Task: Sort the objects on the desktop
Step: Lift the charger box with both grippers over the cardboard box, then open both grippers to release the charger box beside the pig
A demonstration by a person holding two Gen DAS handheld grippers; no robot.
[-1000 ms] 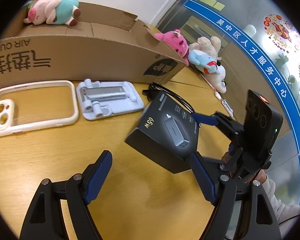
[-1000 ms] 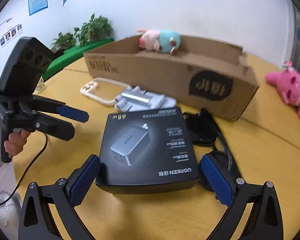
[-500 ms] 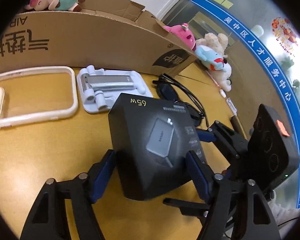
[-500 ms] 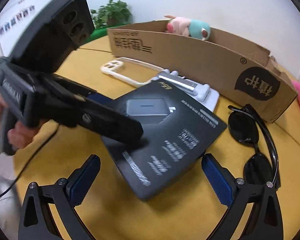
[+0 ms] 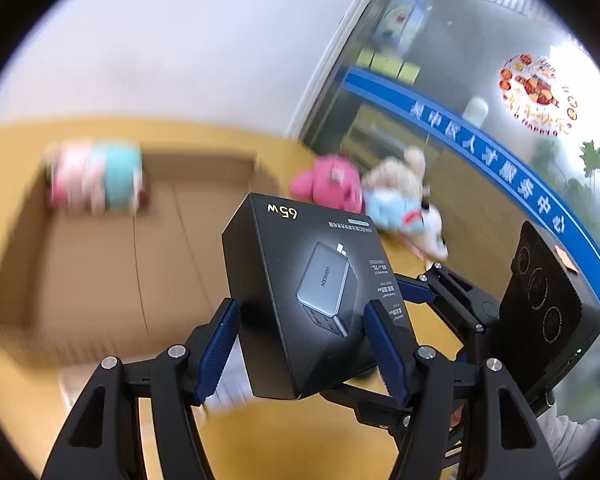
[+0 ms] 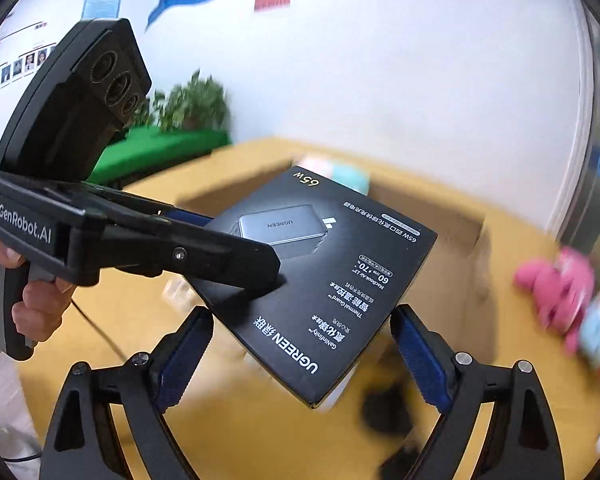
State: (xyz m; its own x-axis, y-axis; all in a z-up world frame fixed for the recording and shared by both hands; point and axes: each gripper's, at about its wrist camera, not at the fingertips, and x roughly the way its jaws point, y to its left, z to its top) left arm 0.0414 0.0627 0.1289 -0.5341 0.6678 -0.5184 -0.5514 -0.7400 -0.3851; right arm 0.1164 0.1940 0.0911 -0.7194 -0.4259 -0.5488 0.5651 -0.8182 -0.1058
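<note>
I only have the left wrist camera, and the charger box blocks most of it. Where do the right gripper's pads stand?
Observer: The right gripper straddles the charger box at its near corner, jaws closing, a slight gap showing at each pad.
Operator: How does my left gripper sit?
Observer: The left gripper has its jaws closing with the box between them; its near finger crosses the printed face.
Operator: Anything underneath?
Observer: A blurred dark object lies on the yellow table; I cannot tell what.
</note>
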